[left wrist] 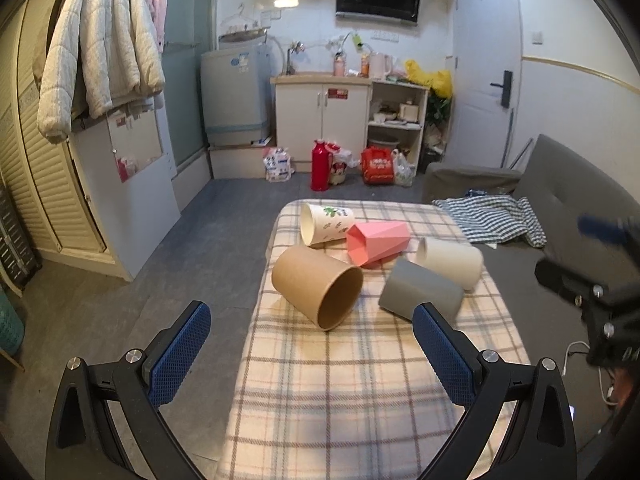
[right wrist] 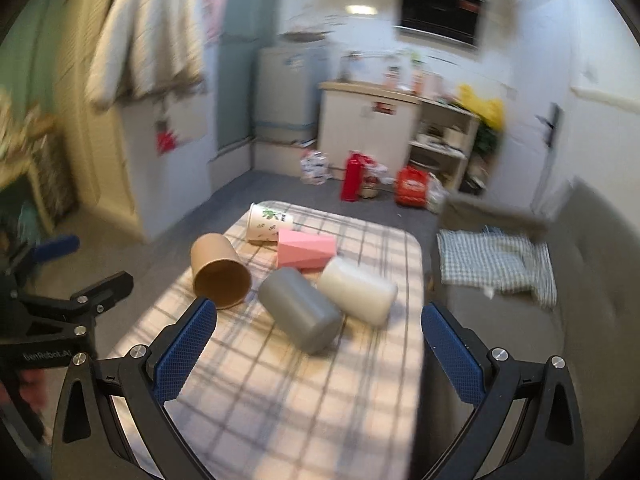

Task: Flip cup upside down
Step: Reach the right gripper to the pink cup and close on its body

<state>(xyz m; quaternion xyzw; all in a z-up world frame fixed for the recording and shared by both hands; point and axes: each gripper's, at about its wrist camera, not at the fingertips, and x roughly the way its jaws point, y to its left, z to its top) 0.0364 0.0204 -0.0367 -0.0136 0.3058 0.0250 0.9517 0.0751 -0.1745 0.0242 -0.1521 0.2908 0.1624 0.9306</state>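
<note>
Several cups lie on their sides on a plaid-covered table (left wrist: 320, 400): a brown paper cup (left wrist: 316, 286) (right wrist: 220, 274), a grey cup (left wrist: 422, 290) (right wrist: 300, 312), a cream cup (left wrist: 452, 262) (right wrist: 358, 292), a pink faceted cup (left wrist: 376, 242) (right wrist: 306, 252) and a white printed paper cup (left wrist: 324, 224) (right wrist: 266, 224). My left gripper (left wrist: 312, 354) is open and empty, short of the brown cup. My right gripper (right wrist: 320, 354) is open and empty, just short of the grey cup. The right wrist view is motion-blurred.
A grey sofa (left wrist: 560, 208) with a checked cloth (left wrist: 496, 218) stands right of the table. Grey floor lies to the left. Bags and a red flask (left wrist: 320, 164) stand by the far cabinet (left wrist: 320, 120). The other gripper shows at the right edge (left wrist: 600, 292).
</note>
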